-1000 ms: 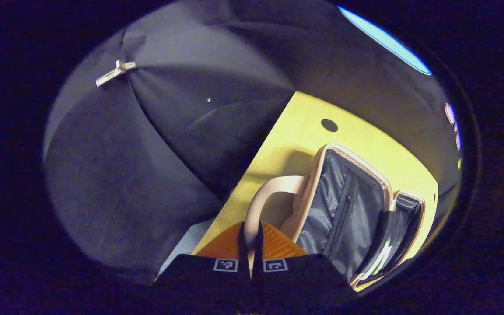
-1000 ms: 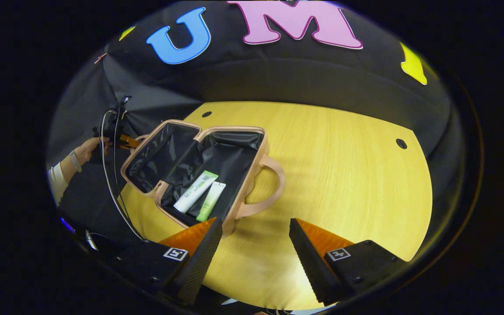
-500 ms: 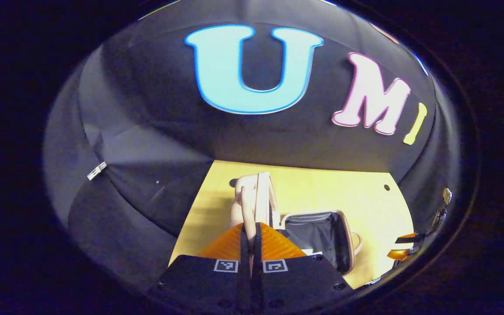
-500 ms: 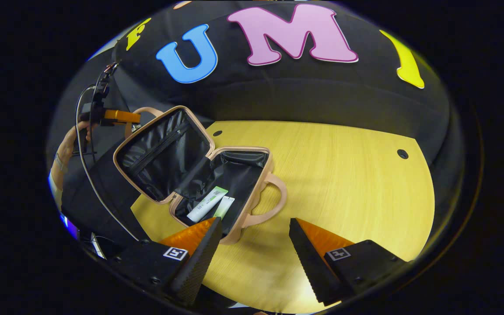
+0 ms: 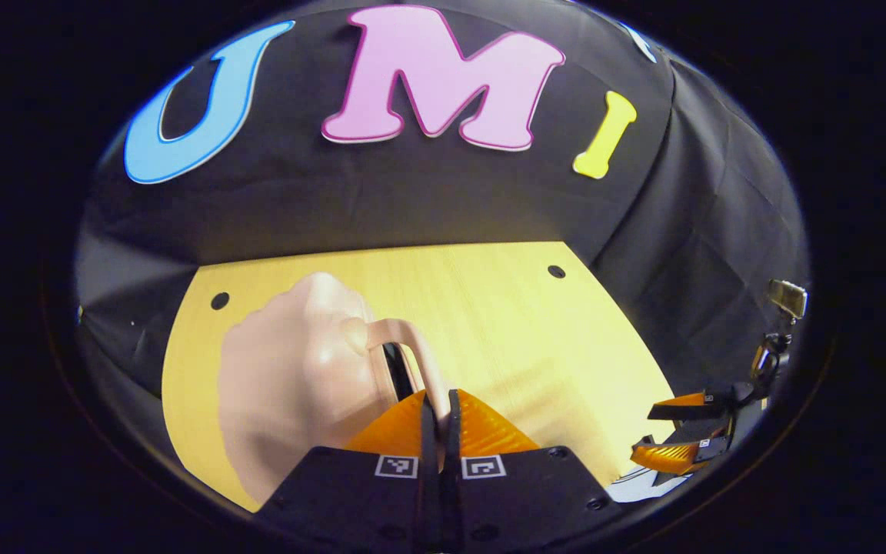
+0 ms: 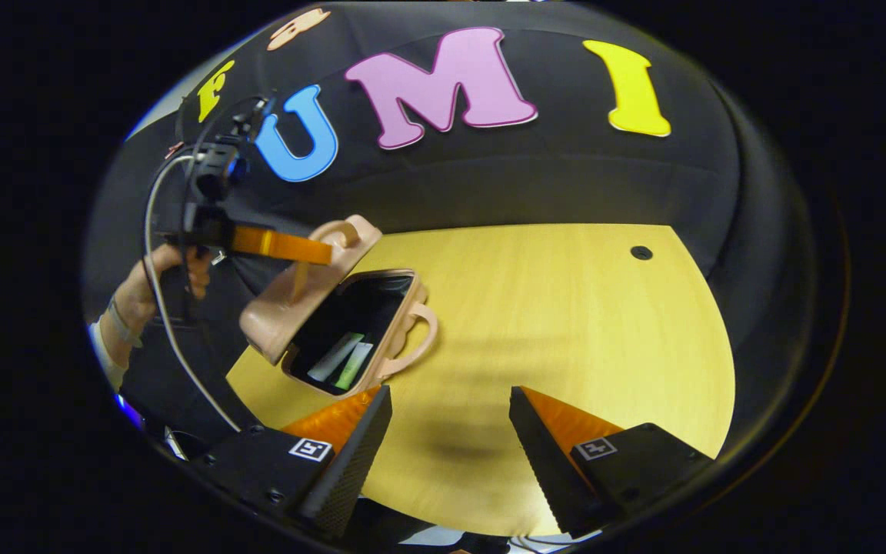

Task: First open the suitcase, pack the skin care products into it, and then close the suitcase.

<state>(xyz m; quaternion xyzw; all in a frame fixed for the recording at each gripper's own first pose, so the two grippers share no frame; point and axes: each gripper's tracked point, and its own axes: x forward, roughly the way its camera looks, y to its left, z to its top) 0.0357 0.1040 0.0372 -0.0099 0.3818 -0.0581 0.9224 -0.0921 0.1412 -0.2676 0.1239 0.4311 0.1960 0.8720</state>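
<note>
The pink suitcase (image 6: pixel 381 362) stands on the yellow table (image 6: pixel 566 308), its lid (image 6: pixel 289 300) tilted about halfway down over the base. Inside the base lie a white tube (image 6: pixel 333 356) and a green tube (image 6: pixel 354 365). My left gripper (image 5: pixel 441 396) is shut on the lid's handle (image 5: pixel 404 346), and the lid's pink outer shell (image 5: pixel 281 377) sits just left of it. In the right gripper view the left gripper (image 6: pixel 281 245) holds that handle from above left. My right gripper (image 6: pixel 451 390) is open over the table, in front of the suitcase, with nothing between its fingers.
A person's hand (image 6: pixel 170 269) and a cable (image 6: pixel 154 254) are at the left behind the suitcase. The base's own handle (image 6: pixel 420 338) sticks out toward the table's middle. Small dark holes (image 6: pixel 641 252) mark the tabletop. Bare wood spreads right of the suitcase.
The left gripper has swung the lid by its handle from lying open, up and over toward the base. The right gripper stayed open in front of the suitcase.
</note>
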